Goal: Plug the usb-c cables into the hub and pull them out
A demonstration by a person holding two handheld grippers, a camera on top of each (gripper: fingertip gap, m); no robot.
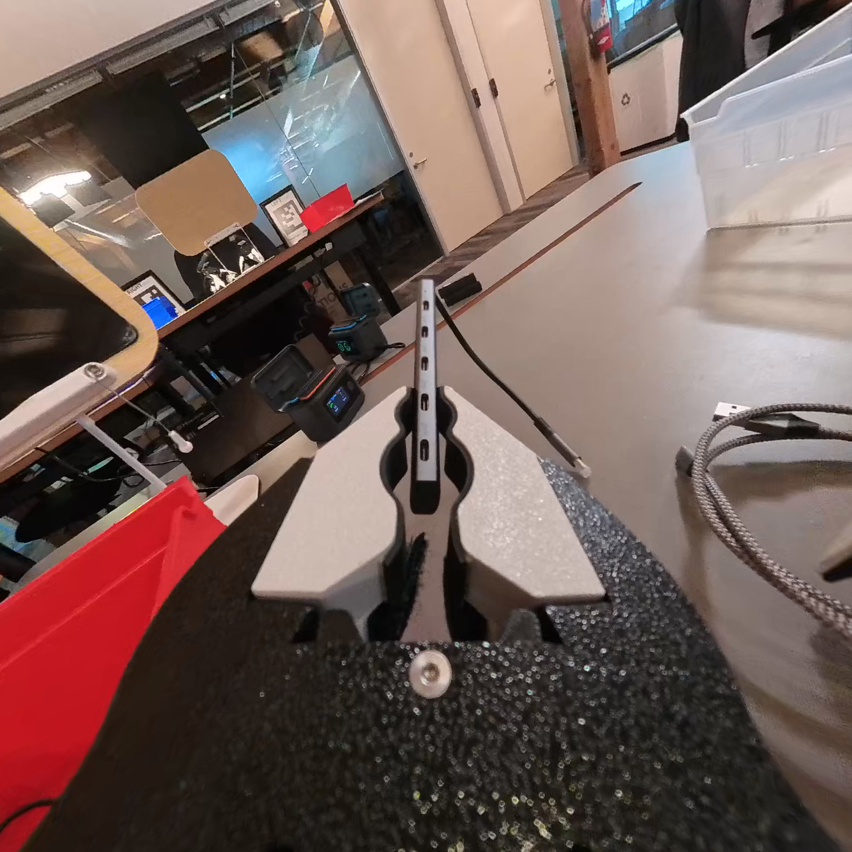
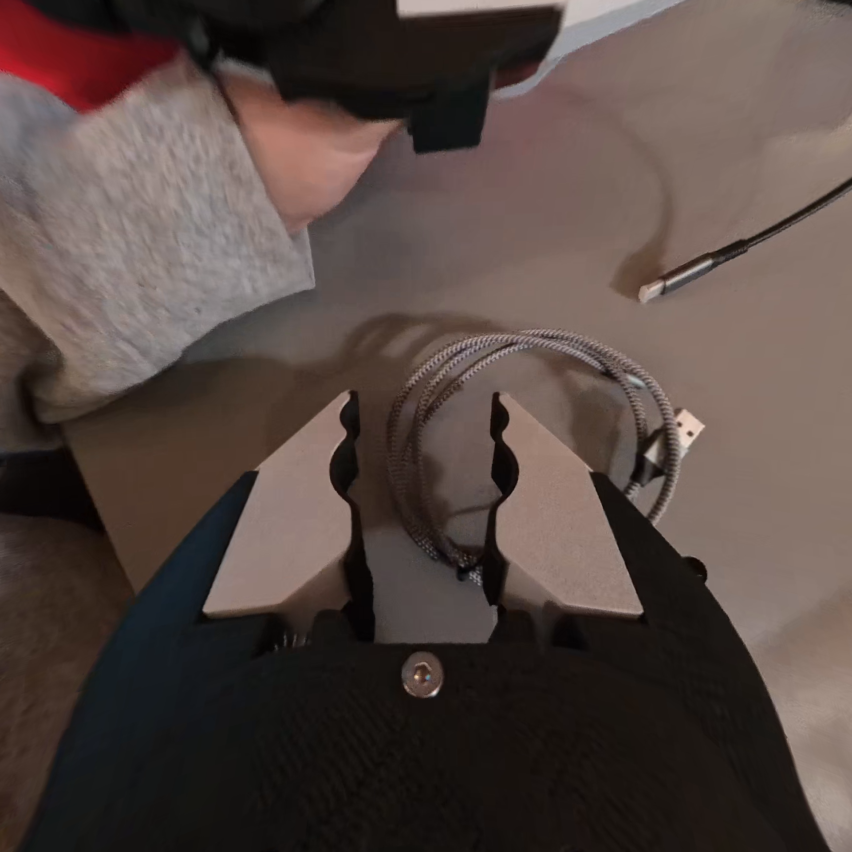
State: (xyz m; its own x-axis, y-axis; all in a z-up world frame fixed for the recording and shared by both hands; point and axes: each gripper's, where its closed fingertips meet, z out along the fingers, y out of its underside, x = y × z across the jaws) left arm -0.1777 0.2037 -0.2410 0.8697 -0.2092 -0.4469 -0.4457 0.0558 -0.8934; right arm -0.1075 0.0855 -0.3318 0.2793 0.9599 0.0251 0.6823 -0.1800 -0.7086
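left gripper (image 1: pixel 426 405) fingers clamp slim grey hub (image 1: pixel 427 369) edge-on, ports empty; right gripper (image 2: pixel 424 405) fingers spread, empty, above coiled braided cable (image 2: pixel 530 369).

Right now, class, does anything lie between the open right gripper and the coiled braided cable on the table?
Nothing visible does. The right gripper hangs open directly over the braided cable, with only bare table around the coil.

left claw (image 1: pixel 426 396) clamped shut, right claw (image 2: pixel 423 405) spread open
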